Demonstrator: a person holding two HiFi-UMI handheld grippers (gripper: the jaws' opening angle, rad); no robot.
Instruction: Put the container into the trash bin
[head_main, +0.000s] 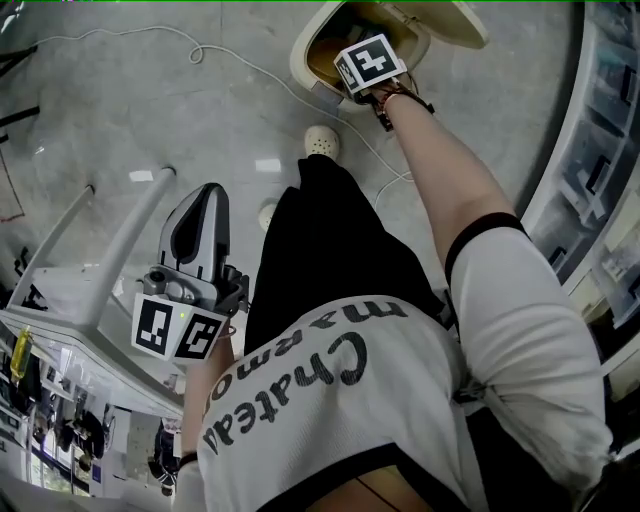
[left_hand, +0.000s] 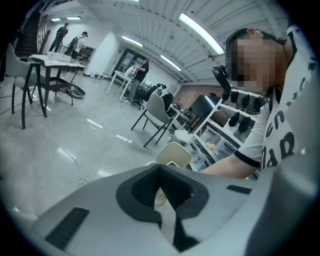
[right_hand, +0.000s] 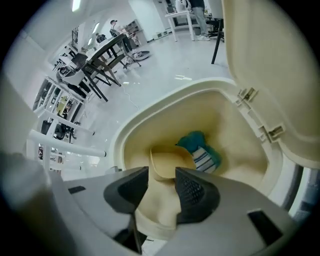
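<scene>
The right claw (right_hand: 162, 192) points steeply down into the open trash bin (right_hand: 130, 130), its jaws apart and holding nothing. The cream container (right_hand: 167, 162) lies inside the bin, straight below the claw in line with the gap between its jaws, and beside a teal striped item (right_hand: 200, 147) on the side toward the hinged lid (right_hand: 280, 75). The left claw (left_hand: 162, 192), jaws together and empty, is held at the person's waist, well apart from the bin. The drop looks done, so the right claw probably only needs to lift straight out.
</scene>
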